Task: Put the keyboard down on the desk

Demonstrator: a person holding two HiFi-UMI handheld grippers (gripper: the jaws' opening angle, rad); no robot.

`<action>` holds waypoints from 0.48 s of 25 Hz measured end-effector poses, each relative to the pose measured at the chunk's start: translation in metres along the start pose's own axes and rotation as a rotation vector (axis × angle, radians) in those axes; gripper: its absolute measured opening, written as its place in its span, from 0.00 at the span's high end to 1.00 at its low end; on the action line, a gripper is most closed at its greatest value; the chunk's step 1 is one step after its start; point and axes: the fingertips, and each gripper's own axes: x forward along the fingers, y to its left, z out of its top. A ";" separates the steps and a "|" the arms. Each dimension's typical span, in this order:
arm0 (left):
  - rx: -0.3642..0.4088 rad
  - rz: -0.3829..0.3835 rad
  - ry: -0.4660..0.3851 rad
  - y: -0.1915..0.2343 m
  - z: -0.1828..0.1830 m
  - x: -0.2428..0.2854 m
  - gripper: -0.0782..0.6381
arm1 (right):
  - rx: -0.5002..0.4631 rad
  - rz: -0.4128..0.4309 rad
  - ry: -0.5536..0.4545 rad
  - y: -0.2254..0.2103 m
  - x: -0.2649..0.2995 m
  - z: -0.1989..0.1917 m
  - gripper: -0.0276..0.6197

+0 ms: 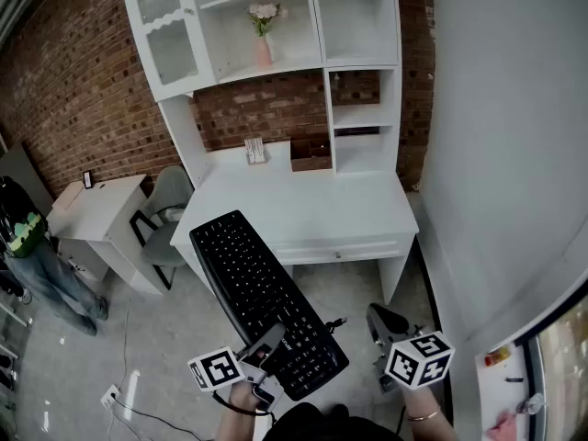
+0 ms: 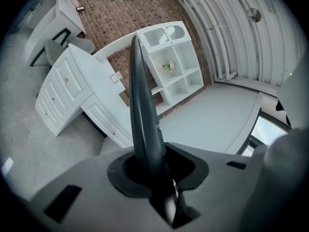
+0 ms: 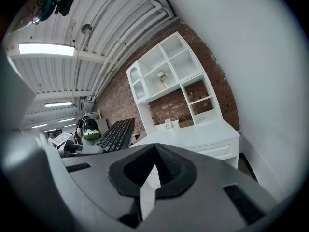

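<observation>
- Brick-walled room with a white desk (image 1: 322,211): in front of it the black keyboard (image 1: 262,292) is held in the air over the grey floor (image 1: 354,288), not yet set down.
- Its long axis runs diagonally in the head view, the near end low and right, the far end pointing up-left toward the desk's front left corner; the keys face up.
- The left gripper (image 1: 266,345) pinches the keyboard's near end; in the left gripper view the board stands edge-on between the jaws, reaching away from them.
- The right gripper (image 1: 384,324) hangs to the right, apart from the keyboard, its jaws pressed together on nothing.
- On the desk stands a white hutch (image 1: 358,26) holding a vase of flowers (image 1: 265,33).
- A grey chair (image 1: 165,208) and a small white table (image 1: 96,209) stand to the left.
</observation>
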 end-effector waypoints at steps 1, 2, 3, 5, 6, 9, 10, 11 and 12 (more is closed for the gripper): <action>0.004 0.001 -0.002 0.001 0.004 0.004 0.76 | -0.001 0.004 -0.003 -0.002 0.004 0.001 0.95; 0.006 0.001 -0.004 0.002 0.008 0.007 0.76 | -0.001 0.008 -0.006 -0.004 0.008 0.002 0.95; 0.007 0.002 -0.004 0.003 0.012 0.010 0.76 | 0.000 0.011 -0.007 -0.006 0.011 0.003 0.95; 0.001 0.005 -0.004 0.006 0.017 0.015 0.76 | 0.000 0.017 -0.005 -0.008 0.018 0.003 0.95; -0.003 0.007 -0.005 0.007 0.018 0.016 0.76 | -0.001 0.018 -0.002 -0.010 0.022 0.003 0.95; -0.008 0.014 -0.008 0.014 0.025 0.022 0.76 | -0.006 0.019 0.010 -0.014 0.034 0.003 0.95; 0.001 0.024 -0.007 0.017 0.029 0.024 0.76 | -0.006 0.018 0.011 -0.016 0.040 0.004 0.95; 0.018 0.039 -0.002 0.022 0.034 0.026 0.76 | -0.005 0.016 0.011 -0.018 0.046 0.005 0.95; 0.027 0.048 0.002 0.027 0.040 0.029 0.76 | -0.002 0.014 0.010 -0.021 0.053 0.006 0.95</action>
